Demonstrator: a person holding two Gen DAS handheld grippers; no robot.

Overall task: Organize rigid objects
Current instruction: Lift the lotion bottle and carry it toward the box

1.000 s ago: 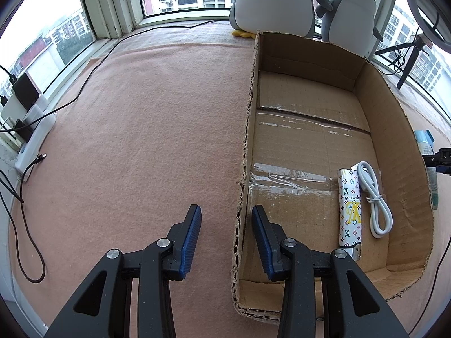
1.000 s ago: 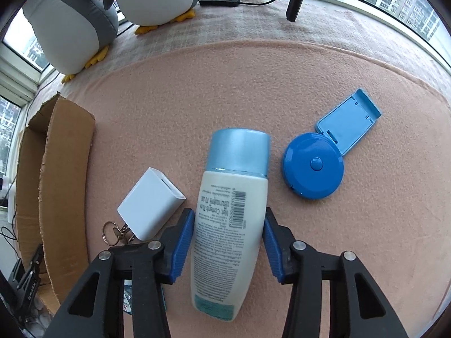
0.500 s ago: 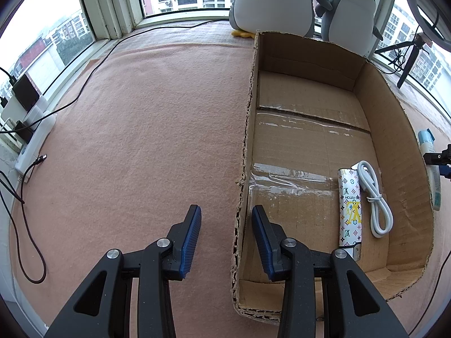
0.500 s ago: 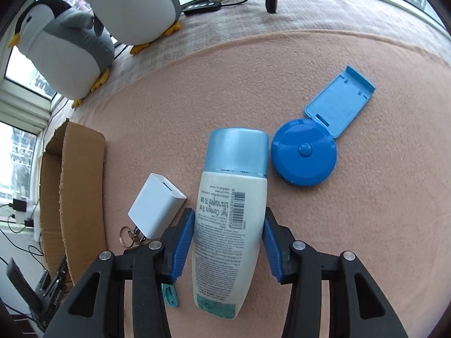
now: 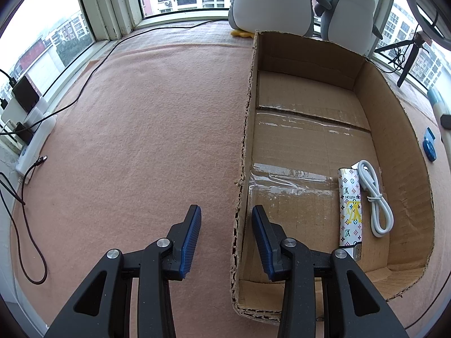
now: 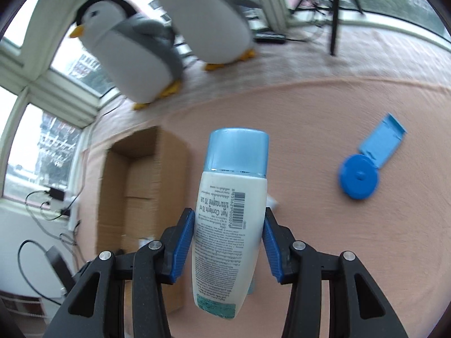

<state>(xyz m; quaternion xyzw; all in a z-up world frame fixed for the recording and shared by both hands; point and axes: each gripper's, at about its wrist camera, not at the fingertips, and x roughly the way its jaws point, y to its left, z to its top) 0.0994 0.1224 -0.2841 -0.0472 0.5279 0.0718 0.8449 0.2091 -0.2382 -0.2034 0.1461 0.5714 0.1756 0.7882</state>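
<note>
Blue-padded right tool (image 6: 229,238) clamps the white bottle (image 6: 229,219), seemingly lifted; left tool (image 5: 226,235) gapes empty.

The white bottle (image 6: 229,222) carried a barcode and the line "Net Contents 70 ml". The patterned lighter (image 5: 349,205) showed "LV" monograms and a "VUITTON" print.

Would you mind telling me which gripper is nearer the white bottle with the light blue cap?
Right. The right gripper is clamped on the white bottle with the light blue cap; the left gripper straddles the cardboard box's left wall.
</note>
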